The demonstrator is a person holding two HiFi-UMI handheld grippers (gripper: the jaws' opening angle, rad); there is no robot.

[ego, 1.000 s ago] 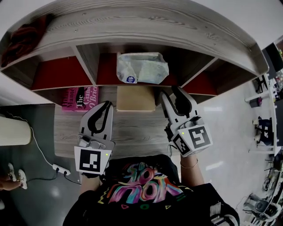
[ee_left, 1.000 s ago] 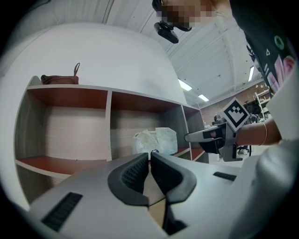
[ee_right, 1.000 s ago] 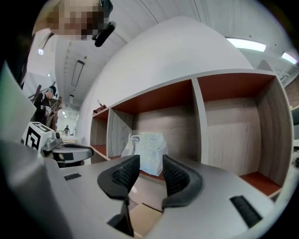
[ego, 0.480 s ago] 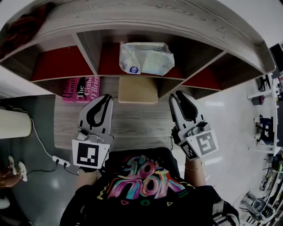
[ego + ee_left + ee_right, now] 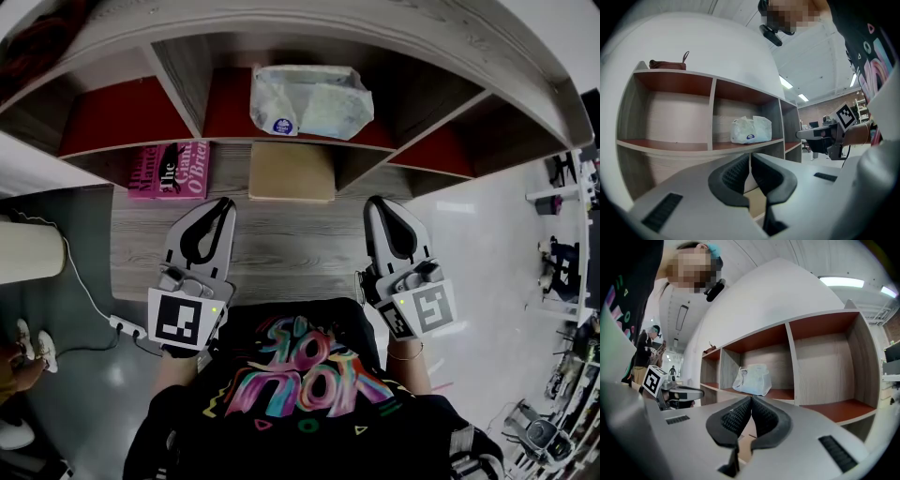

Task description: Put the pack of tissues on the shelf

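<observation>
Head view: job looks done. Pack of tissues (image 5: 309,101) lies in mid compartment of shelf (image 5: 281,33), on the red-lined level; both grippers sit low over tabletop (image 5: 281,267), well apart from it.
L gripper (image 5: 223,202): jaws pressed together, nothing betw. them; left gripper view shows same.
Pack position: soft, crumpled, a bit skewed, toward front of its compartment.
R gripper (image 5: 380,202): jaws pressed together too, empty; right gripper view agrees.
Risk, L side: gripper tips point at shelf's lower opening. Lifted w/o looking, they could clip the front edge and jolt the unit.
Risk, pack: seems close to the lip. A knock on the shelf, or a gripper brushing it, could tip it down toward cardboard box (image 5: 292,172) below.
Risk, R side: same clip hazard at the divider just ahead.
Writing, pink book (image 5: 167,171): "The" readable; rest looks like "Grand O'Brie…", not sure.
Writing, pack: round blue logo (image 5: 278,125), too small to read.
Writing, grippers: black/white square markers (image 5: 183,322) on the cubes, no words.
</observation>
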